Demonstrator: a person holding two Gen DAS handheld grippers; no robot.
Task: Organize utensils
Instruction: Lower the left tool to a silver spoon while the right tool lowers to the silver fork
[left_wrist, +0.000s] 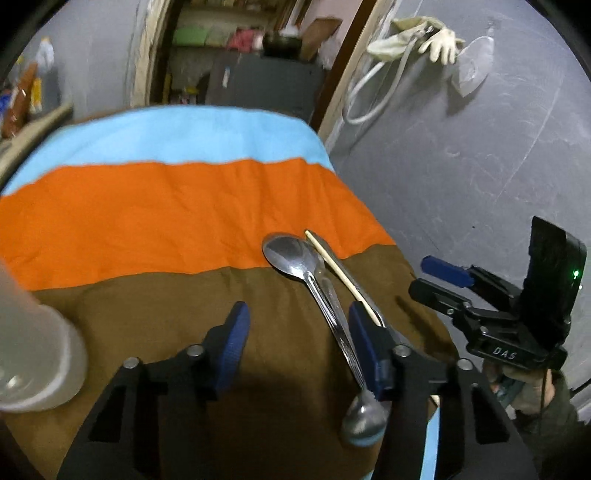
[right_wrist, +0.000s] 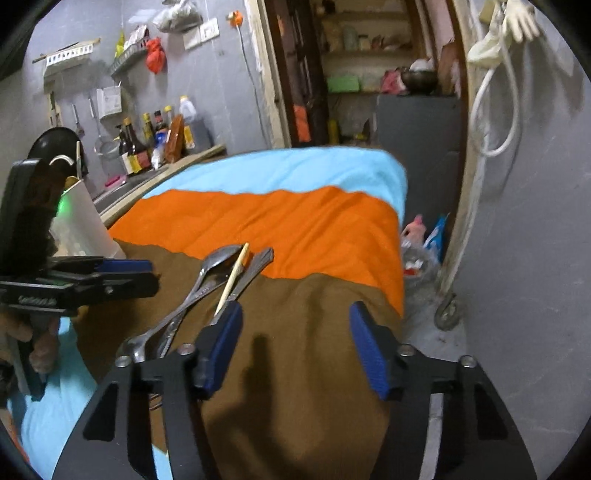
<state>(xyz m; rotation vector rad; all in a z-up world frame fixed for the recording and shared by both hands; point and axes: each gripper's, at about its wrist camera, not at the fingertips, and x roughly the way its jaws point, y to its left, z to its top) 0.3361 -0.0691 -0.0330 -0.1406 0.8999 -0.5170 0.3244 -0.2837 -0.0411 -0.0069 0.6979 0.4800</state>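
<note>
Striped cloth (left_wrist: 184, 206) bears two spoons (left_wrist: 295, 258) and a chopstick (left_wrist: 343, 275), bunched beside the left gripper (left_wrist: 295, 332); both grippers' jaws apart, empty. Spoons likely slippery (grip mid-handle).

A: What is being shown on the striped cloth (right_wrist: 295, 221)?

B: Spoons (right_wrist: 207, 280) and a chopstick (right_wrist: 232, 277) are being seen lying bunched on it; the right gripper (right_wrist: 295, 343) is being held apart above brown fabric, nothing between its pads; the left gripper (right_wrist: 122, 275) is being held beside a white cup (right_wrist: 81, 225).
</note>
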